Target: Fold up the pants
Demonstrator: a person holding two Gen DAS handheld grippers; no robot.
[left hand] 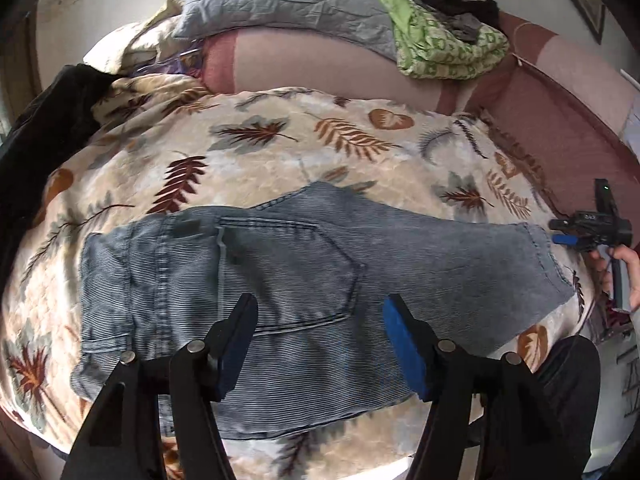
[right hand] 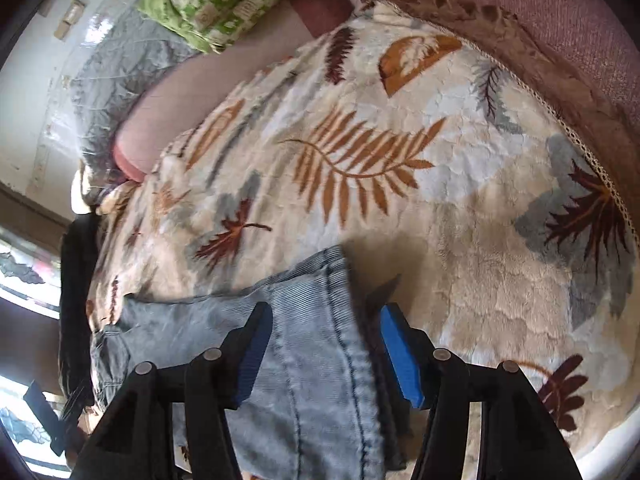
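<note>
Count: 1 pair of pants [left hand: 304, 280], folded. 1 leaf-print blanket [left hand: 280, 160]. 1 grey quilted pillow [left hand: 288, 4]. 1 green patterned bundle [left hand: 444, 48], far right. 2 claws: left claw [left hand: 320, 344], right claw [right hand: 326, 354]. 1 hand [left hand: 616, 276] visible.

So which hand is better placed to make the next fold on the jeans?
Probably the right gripper: its open jaws straddle the hem end of the jeans. The left gripper hangs open over the back pocket, mid-fabric, away from any edge.
</note>
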